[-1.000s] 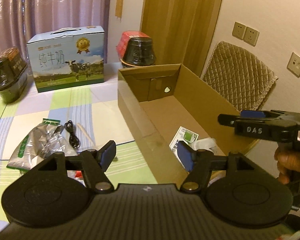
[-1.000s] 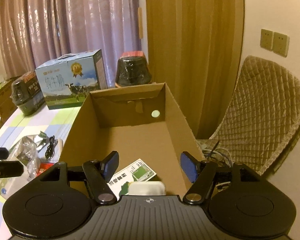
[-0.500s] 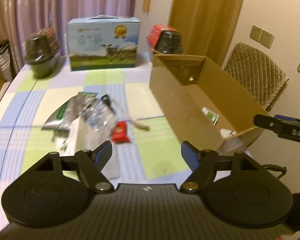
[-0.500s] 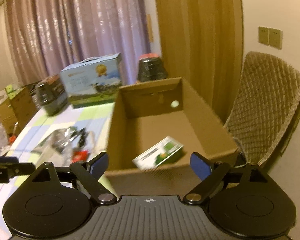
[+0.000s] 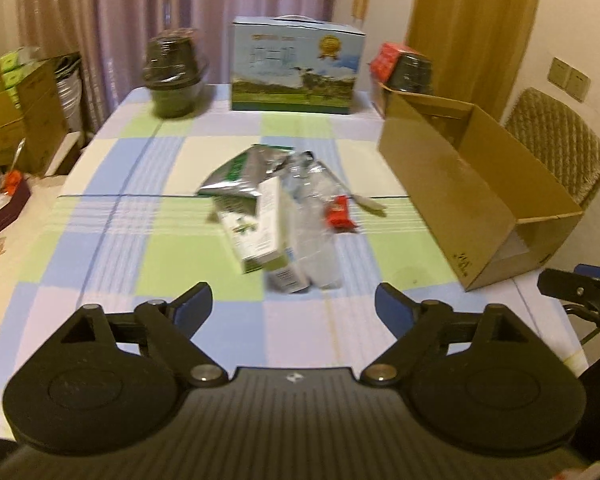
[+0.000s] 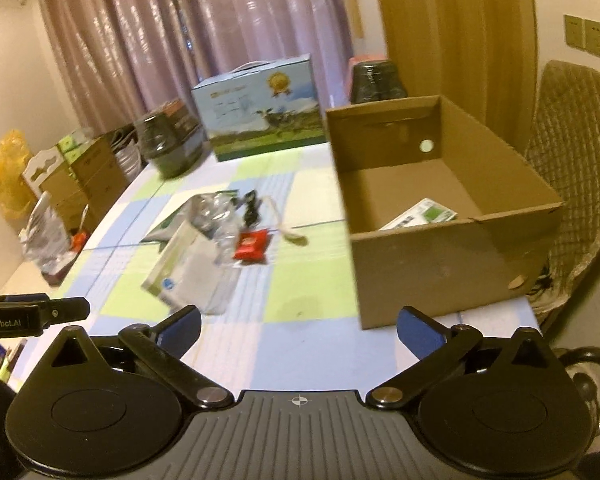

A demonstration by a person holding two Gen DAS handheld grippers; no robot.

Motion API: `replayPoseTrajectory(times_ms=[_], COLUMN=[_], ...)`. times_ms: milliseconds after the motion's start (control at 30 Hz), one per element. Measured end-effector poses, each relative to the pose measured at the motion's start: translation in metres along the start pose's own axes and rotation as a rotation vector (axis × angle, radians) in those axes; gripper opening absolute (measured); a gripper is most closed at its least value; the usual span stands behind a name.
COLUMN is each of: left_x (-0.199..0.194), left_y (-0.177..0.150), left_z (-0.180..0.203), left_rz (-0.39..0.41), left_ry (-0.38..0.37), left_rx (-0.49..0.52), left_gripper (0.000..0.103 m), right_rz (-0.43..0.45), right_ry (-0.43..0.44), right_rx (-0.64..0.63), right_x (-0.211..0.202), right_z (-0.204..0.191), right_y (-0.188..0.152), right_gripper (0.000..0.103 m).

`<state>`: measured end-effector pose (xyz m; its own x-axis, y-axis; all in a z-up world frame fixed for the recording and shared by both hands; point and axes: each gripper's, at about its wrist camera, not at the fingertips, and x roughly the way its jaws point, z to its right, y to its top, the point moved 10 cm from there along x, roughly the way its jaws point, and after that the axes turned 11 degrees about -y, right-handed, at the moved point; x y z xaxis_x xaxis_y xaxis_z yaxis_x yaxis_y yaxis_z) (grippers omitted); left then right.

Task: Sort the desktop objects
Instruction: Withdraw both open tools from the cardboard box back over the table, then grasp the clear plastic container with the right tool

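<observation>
Left wrist view has the left claw opening, empty, the pile's carton just ahead awaiting pickup, while right wrist view has the right claw opening, empty, cardboard box ahead-right.

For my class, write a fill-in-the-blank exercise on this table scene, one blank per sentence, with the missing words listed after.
1. The small snack packet in the pile on the table is coloured ____.
2. The green-and-white carton lies inside the ____ box.
3. The milk box at the far end of the table shows a picture of a ____.
4. Between the fingers of the left hand-held gripper there is ____.

Missing words: red; cardboard; cow; nothing
</observation>
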<state>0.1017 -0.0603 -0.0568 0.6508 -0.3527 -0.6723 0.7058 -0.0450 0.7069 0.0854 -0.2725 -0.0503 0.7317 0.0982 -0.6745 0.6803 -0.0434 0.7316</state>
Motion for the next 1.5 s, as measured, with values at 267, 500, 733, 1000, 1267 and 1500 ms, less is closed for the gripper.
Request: replayPoseTrajectory(times_ms=[267, 500, 733, 1000, 1267, 1500], left_x=[-0.020, -0.019, -0.013, 0.002, 0.023, 0.041], left_y=[-0.007, -0.005, -0.005, 0.001, 0.016, 0.029], left_z=[-0.028, -0.033, -0.041, -0.051, -0.064, -0.076], left_rz=[0.015, 0.010, -0.005, -0.025, -0.040, -0.054], left_ry=[0.049, 0.043, 0.060, 0.065, 0.080, 0.089], left_rx=[-0.029, -0.016, 0.003, 0.020, 0.051, 0.076], left_gripper=[0.093, 0.094, 0.094, 0.093, 0.093, 0.093], right_rz=[-0.027, -0.050, -0.075, -0.108, -0.140, -0.153], right_ry=[0.014, 0.028, 0.052, 0.083, 0.149, 0.183], right_rx=[-0.025, -0.015, -0.007, 0.009, 0.047, 0.115], right_x=[0.002, 0.009, 0.025, 0.056, 0.096, 0.132], right_z=[-0.020, -0.026, -0.039, -0.057, -0.082, -0.095], right_y=[-0.010, -0.012, -0.013, -0.012, -0.011, -0.001], right_gripper=[0.101, 0.101, 0.101, 0.101, 0.101, 0.095])
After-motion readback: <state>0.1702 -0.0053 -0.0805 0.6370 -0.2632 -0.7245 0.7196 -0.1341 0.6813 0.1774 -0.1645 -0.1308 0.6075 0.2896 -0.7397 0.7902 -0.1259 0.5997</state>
